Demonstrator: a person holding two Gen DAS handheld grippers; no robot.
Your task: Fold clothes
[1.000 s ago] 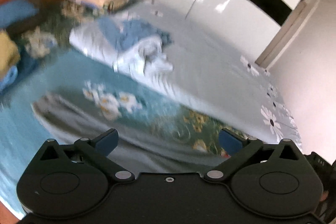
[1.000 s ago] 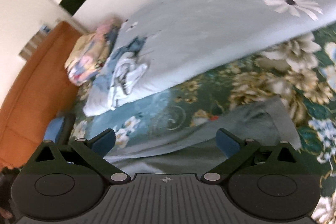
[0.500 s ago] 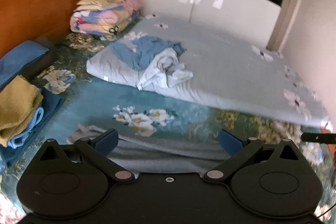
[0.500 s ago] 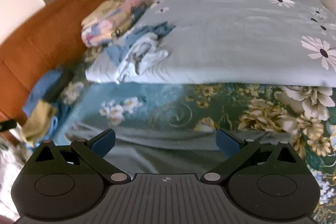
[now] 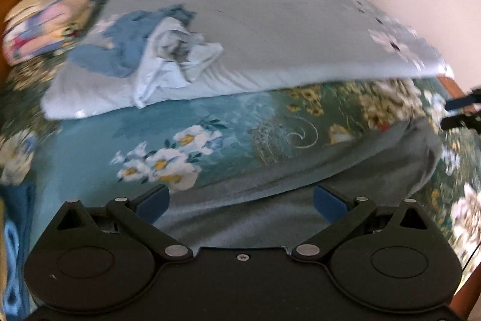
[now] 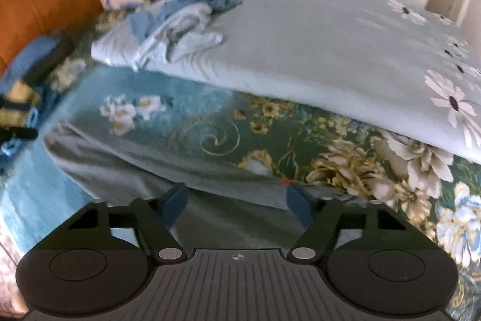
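I have both tools low over the grey garment (image 6: 156,170), which lies spread on the flowered bedspread (image 5: 99,137) just in front of the folded pale-blue quilt (image 5: 285,32). The left gripper (image 5: 240,200) has its jaws wide apart, with the grey cloth under them and nothing pinched. The right gripper (image 6: 236,200) has just been closing its jaws; they stand about half apart now, the near part of the garment is between them, but I see no pad pressing on the cloth yet.

What can go wrong from here, in my judgement:

- The right jaws may close on air or on only a thin top layer. The fabric looks flat there, with no raised fold to catch.
- The pads may also take the bedspread together with the garment — both are soft and lie in contact, so a deep pinch would lift the two.
- The left tool is at the other end of the cloth and not yet ready. If I lift the right side first, the garment will drag and wrinkle.
- Both views are blurred, so I cannot place the hem exactly.

The loose clothes pile (image 5: 156,50) on the quilt is well apart and should not disturb.
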